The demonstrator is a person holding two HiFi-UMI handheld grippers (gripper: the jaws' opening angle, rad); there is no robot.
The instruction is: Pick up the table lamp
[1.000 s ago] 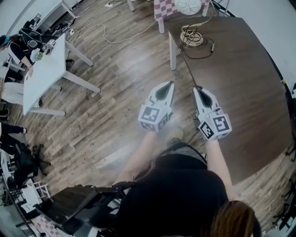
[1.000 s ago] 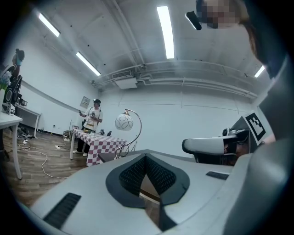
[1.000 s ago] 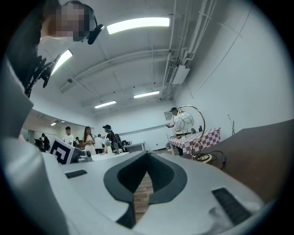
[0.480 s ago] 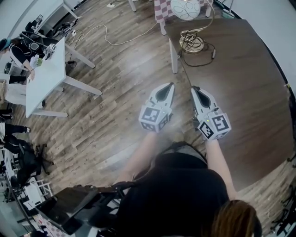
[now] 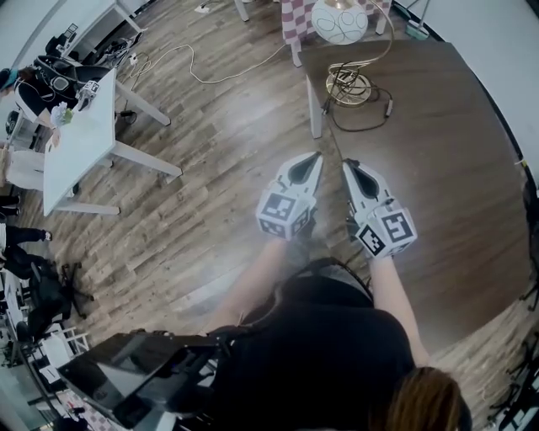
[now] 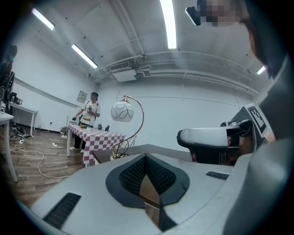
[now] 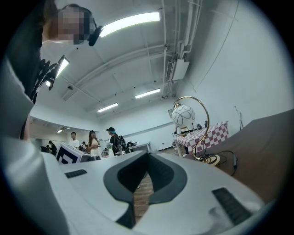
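- Table lamp [image 5: 339, 22], white globe shade on a curved gold stem, standing at the far corner of the dark table [image 5: 438, 151].
- Left gripper [image 5: 313, 157] and right gripper [image 5: 346, 165] side by side, well short of the lamp, both clenched on nothing.

An open lab-like workroom: white work tables [image 5: 80, 143], floor cables [image 5: 215, 80], ceiling strip lights [image 6: 169, 23], exposed pipes [image 7: 190, 27].

The gold arched table lamp [image 5: 350, 82] with its white globe shade [image 5: 340, 23] loses the top of its arch past the head view's upper edge. The red-and-white checked tablecloth [image 5: 299, 15] behind it is cut off there too. Things on the white desk [image 5: 84, 139] at left are too small to name, perhaps cables and gadgets.
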